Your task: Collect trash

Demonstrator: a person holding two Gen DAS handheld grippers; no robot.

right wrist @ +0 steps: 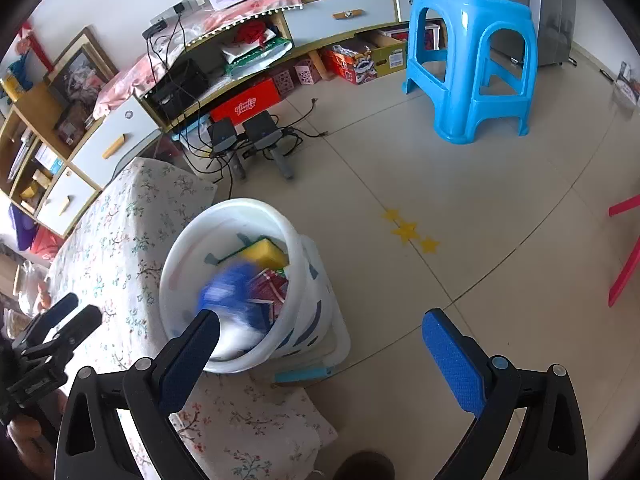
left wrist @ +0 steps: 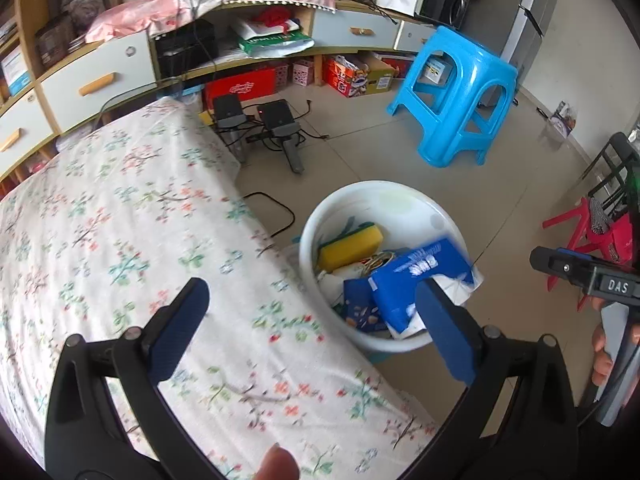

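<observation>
A white bucket stands on the floor beside the floral-covered table. It holds a yellow sponge, a blue tissue pack that looks motion-blurred, and other packaging. My left gripper is open and empty above the table edge, next to the bucket. My right gripper is open and empty above the bucket; the blue pack is a blur inside it, over the sponge. Each gripper shows at the edge of the other's view.
A blue plastic stool stands on the tiled floor beyond the bucket. Two black devices with cables lie by the shelving unit. A red stool is at the right. Yellow star stickers mark the floor.
</observation>
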